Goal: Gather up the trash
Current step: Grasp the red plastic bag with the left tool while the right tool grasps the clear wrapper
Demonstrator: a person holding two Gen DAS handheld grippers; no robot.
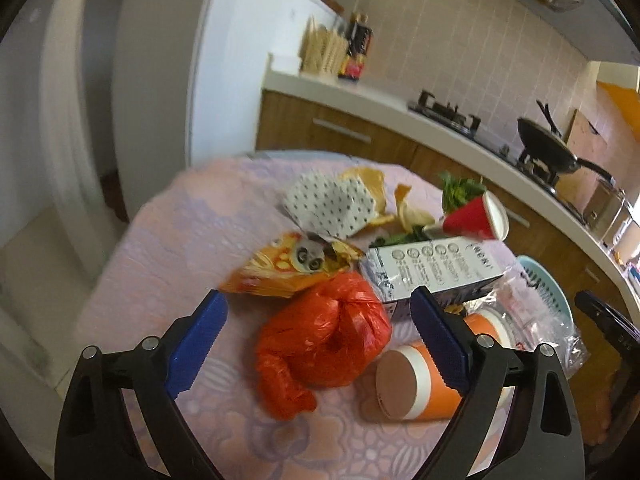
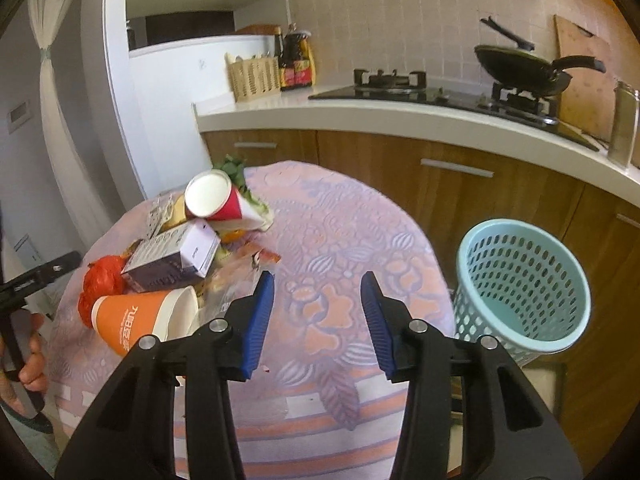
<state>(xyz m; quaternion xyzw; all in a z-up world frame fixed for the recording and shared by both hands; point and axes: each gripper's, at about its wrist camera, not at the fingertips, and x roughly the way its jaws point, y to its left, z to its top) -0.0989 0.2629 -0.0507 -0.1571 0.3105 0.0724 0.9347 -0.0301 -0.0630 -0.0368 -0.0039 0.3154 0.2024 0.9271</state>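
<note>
A heap of trash lies on the round table's pink flowered cloth [image 1: 180, 232]. My left gripper [image 1: 318, 295] is open just above a knotted red plastic bag [image 1: 324, 336], one finger to each side, not touching it. Beside the bag an orange paper cup [image 1: 416, 384] lies on its side. Behind them are a white carton [image 1: 432, 268], an orange snack wrapper [image 1: 288, 268], a dotted napkin [image 1: 332, 204] and a tipped red cup [image 1: 476, 218]. My right gripper [image 2: 317, 277] is open over bare cloth, right of the orange cup [image 2: 136, 320], with nothing between its fingers.
A light blue perforated basket [image 2: 524, 280] stands on the floor right of the table. Fruit peels [image 1: 372, 184], greens [image 1: 460, 192] and a clear plastic bag [image 1: 540, 320] also lie in the heap. Behind runs a kitchen counter [image 2: 400, 116] with a hob and pan.
</note>
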